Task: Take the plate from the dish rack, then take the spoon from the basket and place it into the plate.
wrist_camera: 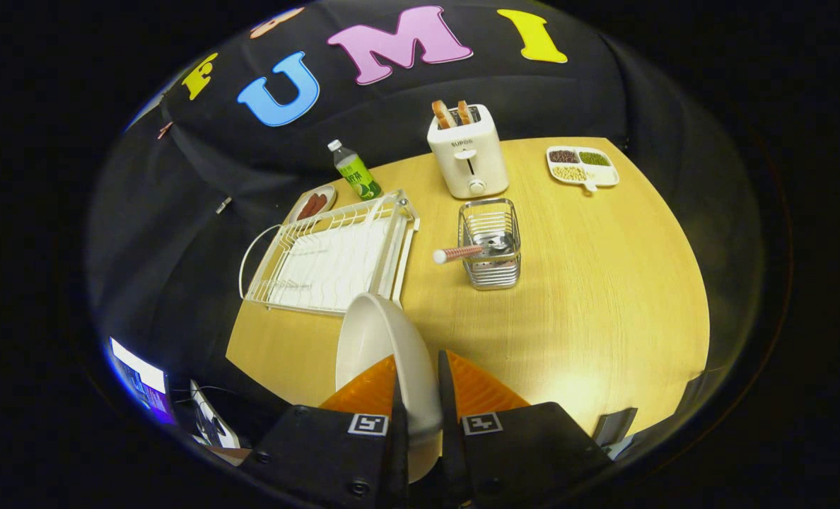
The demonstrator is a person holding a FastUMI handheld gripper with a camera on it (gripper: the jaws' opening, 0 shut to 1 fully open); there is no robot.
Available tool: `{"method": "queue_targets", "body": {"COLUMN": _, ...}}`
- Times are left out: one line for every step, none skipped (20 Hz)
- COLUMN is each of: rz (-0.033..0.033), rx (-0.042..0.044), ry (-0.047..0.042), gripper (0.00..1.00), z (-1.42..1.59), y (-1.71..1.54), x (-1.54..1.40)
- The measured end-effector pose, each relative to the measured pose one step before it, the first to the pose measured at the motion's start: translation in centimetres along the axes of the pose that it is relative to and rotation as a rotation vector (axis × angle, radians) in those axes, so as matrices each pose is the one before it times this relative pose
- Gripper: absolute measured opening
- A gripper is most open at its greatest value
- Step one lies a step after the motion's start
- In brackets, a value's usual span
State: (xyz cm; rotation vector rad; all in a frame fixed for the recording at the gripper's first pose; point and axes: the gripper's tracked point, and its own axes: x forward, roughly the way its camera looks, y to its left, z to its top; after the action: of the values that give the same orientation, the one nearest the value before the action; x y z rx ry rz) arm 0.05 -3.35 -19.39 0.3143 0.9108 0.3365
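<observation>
Gripper (418, 396) fingers are clamping the rim of a white round ceramic plate (381, 346), one finger on each face, so the plate is standing on edge between them, held above the round pale wooden table (604, 297). The plate's flat faces are turning toward nine and three o'clock, and its upper edge is rising ahead of the fingertips toward twelve o'clock. Just beyond the plate, at about eleven o'clock from the fingers, a white wire dish rack (331, 258) is lying on the table with its slots bare. At one o'clock from the fingers, a small silver wire basket (491, 244) is standing upright, and a spoon with a pink ribbed handle (457, 253) is leaning in it; the spoon's long axis is running nearly level, its white-capped handle end pointing out over the basket's rim toward nine o'clock, its bowl end down inside the basket. Farther off at twelve o'clock, a white toaster (468, 152) is holding two slices of bread. A green plastic bottle (355, 171) is standing at eleven o'clock beyond the rack, and a white divided tray of beans (581, 166) is sitting at two o'clock.
</observation>
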Motion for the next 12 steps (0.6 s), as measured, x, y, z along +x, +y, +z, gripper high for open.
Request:
{"method": "queue_targets", "body": {"rz": 0.01016, "rx": -0.00001, "ry": 0.01153, "gripper": 0.23, "z": -0.390, "y": -0.688, "x": 0.678}}
{"method": "queue_targets", "body": {"rz": 0.01208, "rx": 0.00171, "ry": 0.00967, "gripper": 0.23, "z": -0.195, "y": -0.663, "x": 0.810}}
{"method": "queue_targets", "body": {"rz": 0.01755, "rx": 0.00838, "ry": 0.01188, "gripper": 0.23, "z": -0.424, "y": -0.507, "x": 0.894}}
{"method": "queue_targets", "body": {"rz": 0.01502, "rx": 0.01531, "ry": 0.01838, "gripper": 0.23, "z": -0.509, "y": -0.484, "x": 0.943}}
{"method": "queue_targets", "body": {"rz": 0.00920, "rx": 0.01635, "ry": 0.01871, "gripper": 0.23, "z": -0.408, "y": -0.607, "x": 0.835}}
{"method": "queue_targets", "body": {"rz": 0.00395, "rx": 0.01142, "ry": 0.01324, "gripper": 0.23, "z": -0.193, "y": -0.712, "x": 0.823}}
{"method": "queue_targets", "body": {"rz": -0.00295, "rx": 0.00593, "ry": 0.00975, "gripper": 0.23, "z": -0.066, "y": -0.702, "x": 0.645}}
{"method": "queue_targets", "body": {"rz": 0.00317, "rx": -0.00084, "ry": 0.01023, "gripper": 0.23, "z": -0.089, "y": -0.589, "x": 0.478}}
{"method": "queue_targets", "body": {"rz": 0.02207, "rx": 0.01763, "ry": 0.00340, "gripper": 0.23, "z": 0.045, "y": -0.037, "x": 0.512}}
{"method": "queue_targets", "body": {"rz": 0.01044, "rx": 0.01346, "ry": 0.00260, "gripper": 0.23, "z": 0.181, "y": -0.088, "x": 0.107}}
{"method": "queue_targets", "body": {"rz": 0.00491, "rx": 0.00804, "ry": -0.00634, "gripper": 0.24, "z": 0.261, "y": -0.137, "x": 0.198}}
{"method": "queue_targets", "body": {"rz": 0.00497, "rx": 0.00114, "ry": -0.00680, "gripper": 0.25, "z": 0.235, "y": -0.027, "x": 0.115}}
